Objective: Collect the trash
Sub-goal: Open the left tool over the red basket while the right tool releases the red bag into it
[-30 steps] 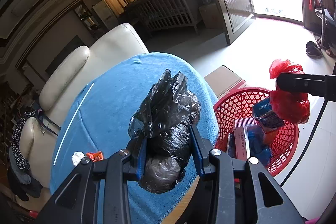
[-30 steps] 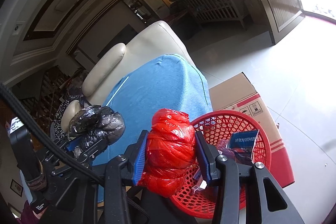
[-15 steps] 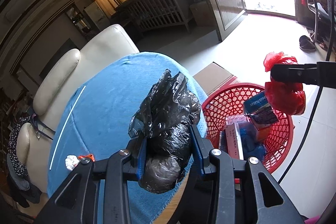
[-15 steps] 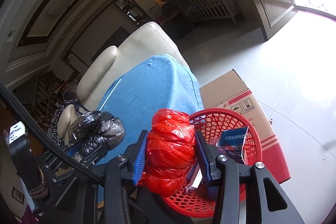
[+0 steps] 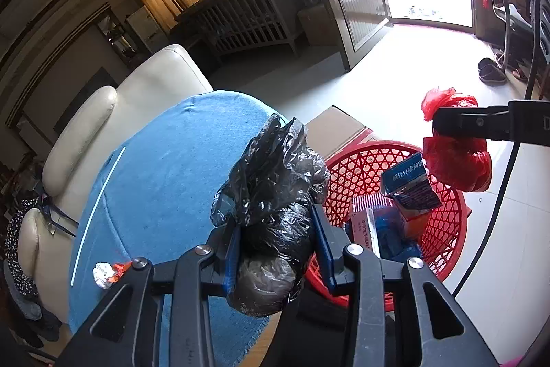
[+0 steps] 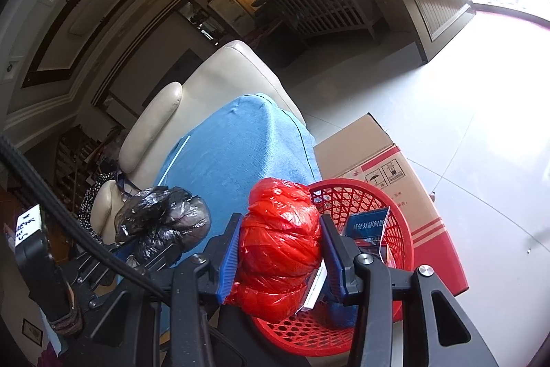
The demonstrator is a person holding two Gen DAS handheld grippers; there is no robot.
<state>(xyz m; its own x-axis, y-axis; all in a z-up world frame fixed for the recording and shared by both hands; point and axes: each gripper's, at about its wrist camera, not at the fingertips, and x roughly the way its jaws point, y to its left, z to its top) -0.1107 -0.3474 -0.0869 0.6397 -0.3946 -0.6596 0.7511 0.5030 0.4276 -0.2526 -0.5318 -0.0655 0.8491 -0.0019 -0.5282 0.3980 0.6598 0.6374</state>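
My left gripper (image 5: 276,246) is shut on a knotted black trash bag (image 5: 271,195) and holds it over the table's near edge, beside a red mesh basket (image 5: 443,229). My right gripper (image 6: 280,250) is shut on a red plastic bag (image 6: 280,239) and holds it above the red basket (image 6: 402,229); the red bag also shows in the left wrist view (image 5: 457,160). The black bag shows at the left of the right wrist view (image 6: 161,222). The basket holds blue boxes (image 5: 409,184) and other packaging.
A blue cloth (image 5: 165,181) covers the table; a crumpled white paper (image 5: 103,274) and an orange wrapper (image 5: 118,270) lie near its left edge. A cardboard box (image 6: 388,167) stands on the floor behind the basket. A cream sofa (image 5: 113,112) is beyond the table.
Both grippers have shifted a little to the left and back with their bags still held; the basket sits further right and lower in both views.
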